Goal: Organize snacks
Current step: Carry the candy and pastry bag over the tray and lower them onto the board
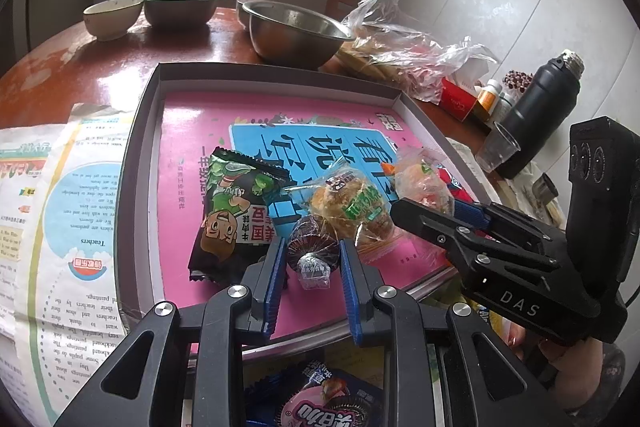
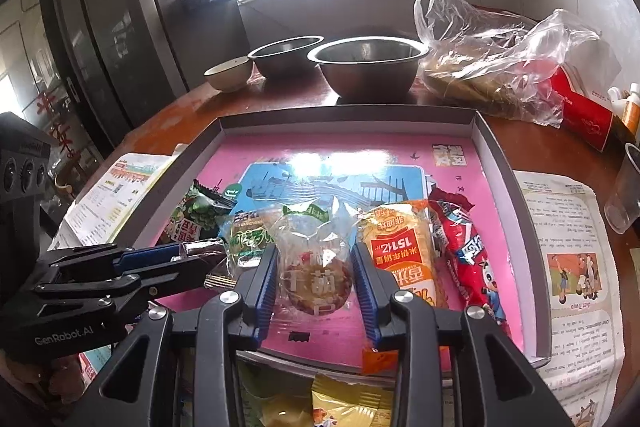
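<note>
Placing step. Left gripper clamps a dark cake, right gripper clamps a clear-wrapped biscuit; both low over the tray among the other packs. Next, probably: set down in free spots, release, lift clear.

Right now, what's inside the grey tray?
Grey tray holds a pink book lining its floor, with wrapped snacks on top: green-black packet, orange packet, red packet. The tray floor under the book is hidden.
</note>
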A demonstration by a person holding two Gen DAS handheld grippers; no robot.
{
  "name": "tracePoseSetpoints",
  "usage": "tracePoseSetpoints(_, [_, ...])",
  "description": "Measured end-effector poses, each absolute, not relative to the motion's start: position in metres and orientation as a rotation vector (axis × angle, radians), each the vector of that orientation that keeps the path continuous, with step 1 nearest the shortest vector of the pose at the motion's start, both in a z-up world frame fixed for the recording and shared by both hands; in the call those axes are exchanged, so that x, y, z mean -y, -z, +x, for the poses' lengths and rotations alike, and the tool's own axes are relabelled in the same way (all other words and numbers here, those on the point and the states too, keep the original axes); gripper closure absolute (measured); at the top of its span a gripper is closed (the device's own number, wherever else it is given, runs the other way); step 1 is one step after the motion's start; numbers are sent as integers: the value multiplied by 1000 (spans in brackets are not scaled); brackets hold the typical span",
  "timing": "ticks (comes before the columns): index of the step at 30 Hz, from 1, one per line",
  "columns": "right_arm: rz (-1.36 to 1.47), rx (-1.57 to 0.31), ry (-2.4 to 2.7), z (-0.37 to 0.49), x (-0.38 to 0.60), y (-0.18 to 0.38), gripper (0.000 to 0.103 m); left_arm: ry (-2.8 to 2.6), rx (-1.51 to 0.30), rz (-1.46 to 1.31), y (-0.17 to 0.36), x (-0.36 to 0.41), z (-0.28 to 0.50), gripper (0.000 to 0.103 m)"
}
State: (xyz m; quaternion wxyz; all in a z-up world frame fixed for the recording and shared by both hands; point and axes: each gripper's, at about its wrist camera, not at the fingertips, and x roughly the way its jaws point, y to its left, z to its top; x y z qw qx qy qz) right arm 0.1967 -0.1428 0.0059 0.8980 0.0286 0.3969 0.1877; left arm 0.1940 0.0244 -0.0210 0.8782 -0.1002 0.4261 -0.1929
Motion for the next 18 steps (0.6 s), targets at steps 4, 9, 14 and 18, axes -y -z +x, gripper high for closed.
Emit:
tracePoseSetpoints(4, [77,-833,-383,199,145,-4,66,403,-890,-210,21,-24,194,75])
tracePoseSetpoints(9, [95,-838,-373,200,148,-3,66,404,-890,-212,22,-24,194,75])
tracePoseSetpoints(14, [92,-839,-370,199,147,-3,66,407,-894,-218,23,-24,193,75])
tracePoseSetpoints(18, [91,-839,-369,199,147,-3,66,408,-895,-218,23,-23,193,75])
